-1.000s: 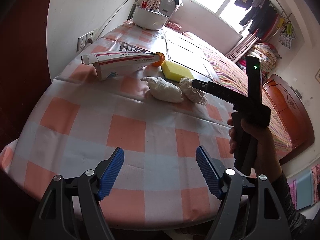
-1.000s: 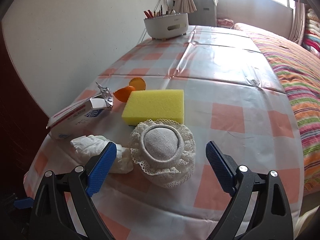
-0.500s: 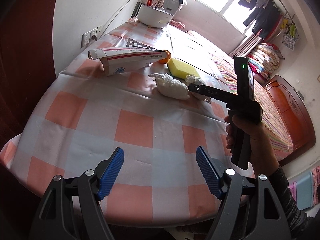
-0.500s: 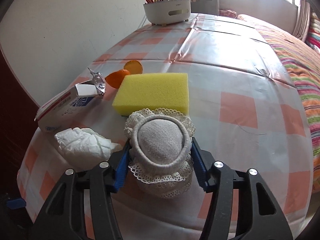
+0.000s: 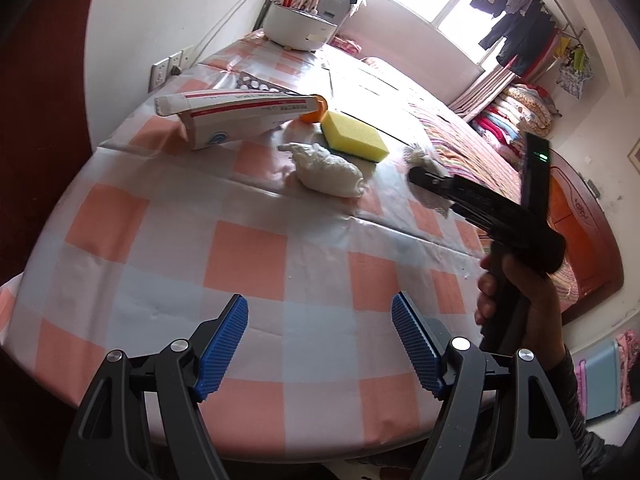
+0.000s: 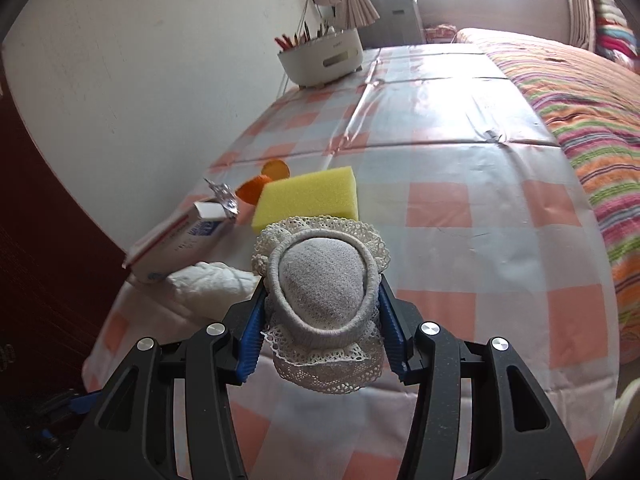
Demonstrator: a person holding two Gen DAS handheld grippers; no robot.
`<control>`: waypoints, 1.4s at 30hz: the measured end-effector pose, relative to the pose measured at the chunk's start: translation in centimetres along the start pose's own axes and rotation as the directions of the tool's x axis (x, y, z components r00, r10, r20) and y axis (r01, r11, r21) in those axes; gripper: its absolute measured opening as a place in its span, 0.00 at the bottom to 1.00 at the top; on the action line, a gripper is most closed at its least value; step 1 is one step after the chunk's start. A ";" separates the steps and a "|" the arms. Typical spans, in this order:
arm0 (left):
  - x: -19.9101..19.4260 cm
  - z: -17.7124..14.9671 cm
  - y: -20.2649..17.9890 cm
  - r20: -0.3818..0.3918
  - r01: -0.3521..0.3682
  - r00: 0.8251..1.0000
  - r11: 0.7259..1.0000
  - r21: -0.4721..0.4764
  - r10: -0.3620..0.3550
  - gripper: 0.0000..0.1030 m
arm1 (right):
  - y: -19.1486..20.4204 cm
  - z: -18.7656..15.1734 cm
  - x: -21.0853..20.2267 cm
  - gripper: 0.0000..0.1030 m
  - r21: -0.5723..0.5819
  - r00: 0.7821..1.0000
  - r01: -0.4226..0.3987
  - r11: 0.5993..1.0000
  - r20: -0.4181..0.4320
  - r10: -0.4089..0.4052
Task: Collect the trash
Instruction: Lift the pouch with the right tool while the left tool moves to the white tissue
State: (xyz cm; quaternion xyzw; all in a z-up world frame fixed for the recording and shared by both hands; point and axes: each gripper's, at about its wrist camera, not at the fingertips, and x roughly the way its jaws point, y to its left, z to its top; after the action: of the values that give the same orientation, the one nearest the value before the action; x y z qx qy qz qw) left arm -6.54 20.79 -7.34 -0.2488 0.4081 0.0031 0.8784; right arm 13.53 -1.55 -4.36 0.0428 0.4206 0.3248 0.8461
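1. Wall side of the desk [image 6: 460, 128]: your toothpaste box [image 6: 176, 240] lies there, with orange peel [image 6: 256, 188] just past it.
2. A crumpled tissue [image 6: 212, 284] lies beside the box, a yellow sponge [image 6: 308, 200] behind it.
3. Your right gripper [image 6: 322, 320] has just been closing; its jaws now clamp the lace-edged sock ball [image 6: 324, 280].
4. Your left gripper [image 5: 320, 344] hangs over bare cloth, jaws apart, nothing between them.

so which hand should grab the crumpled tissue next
Left. The left tool is open and empty, with the tissue ahead of it on the table. The right tool is shut on the lace-trimmed sock, so it is busy.
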 end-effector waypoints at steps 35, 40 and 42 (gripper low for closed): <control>8.6 10.1 1.2 0.009 0.096 0.995 0.953 -0.288 -0.097 0.70 | -1.8 -0.5 -6.9 0.48 0.069 0.982 -0.120 0.990 0.156 0.108; 9.9 10.9 1.5 -0.009 0.080 0.996 0.953 -0.292 -0.087 0.70 | -1.9 -0.5 -7.2 0.48 0.063 0.980 -0.125 0.990 0.163 0.114; 10.5 11.0 1.5 -0.027 0.078 0.996 0.952 -0.295 -0.090 0.70 | -1.9 -0.5 -7.3 0.48 0.063 0.979 -0.129 0.990 0.164 0.117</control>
State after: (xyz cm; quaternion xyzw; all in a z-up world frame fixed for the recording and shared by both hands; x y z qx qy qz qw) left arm 8.03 24.93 -9.55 -0.3936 0.4098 0.0214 0.8226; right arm 10.95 -7.42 -0.41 0.1258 0.3593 0.3562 0.8533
